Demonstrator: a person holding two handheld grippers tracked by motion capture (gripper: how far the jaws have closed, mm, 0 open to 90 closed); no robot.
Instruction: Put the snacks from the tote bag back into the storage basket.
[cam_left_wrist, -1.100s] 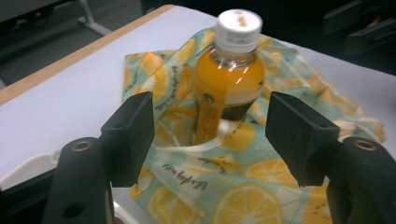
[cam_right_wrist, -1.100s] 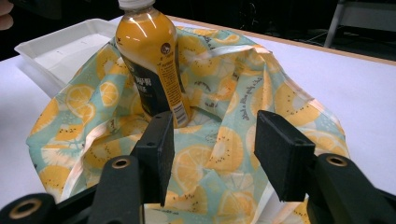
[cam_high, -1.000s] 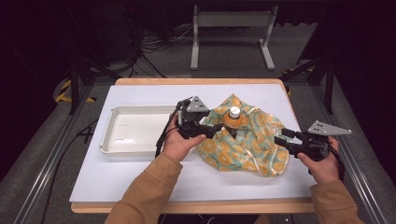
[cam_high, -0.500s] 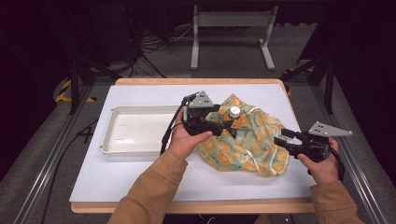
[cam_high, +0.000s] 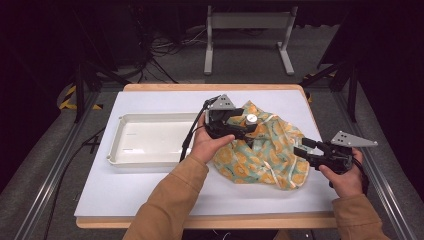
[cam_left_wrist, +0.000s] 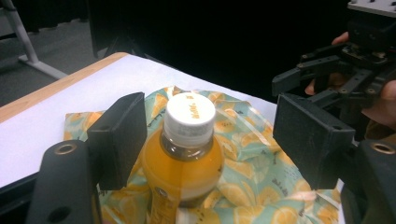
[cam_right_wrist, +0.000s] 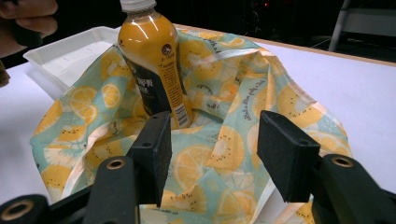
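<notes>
An orange juice bottle (cam_high: 250, 120) with a white cap (cam_left_wrist: 190, 116) stands upright in a crumpled citrus-print cloth bag (cam_high: 270, 155). My left gripper (cam_high: 244, 131) reaches in from the left. In the left gripper view its jaws stand open on either side of the bottle's neck (cam_left_wrist: 184, 158), a clear gap at the right pad (cam_left_wrist: 310, 135); they have just been opening. My right gripper (cam_high: 300, 148) hovers open at the bag's right edge. In the right gripper view (cam_right_wrist: 212, 140) its pads stand over the fabric (cam_right_wrist: 224, 144), short of the bottle (cam_right_wrist: 154, 65).
A white plastic tray (cam_high: 150, 161) lies left of the bag on the white table cover (cam_high: 150, 195). The wooden table edge runs along the front. A metal stand (cam_high: 245, 20) and cables sit on the dark floor beyond.
My left gripper has moved right, up to the bottle, which now stands between its jaws. The right gripper and the bag have kept still.
</notes>
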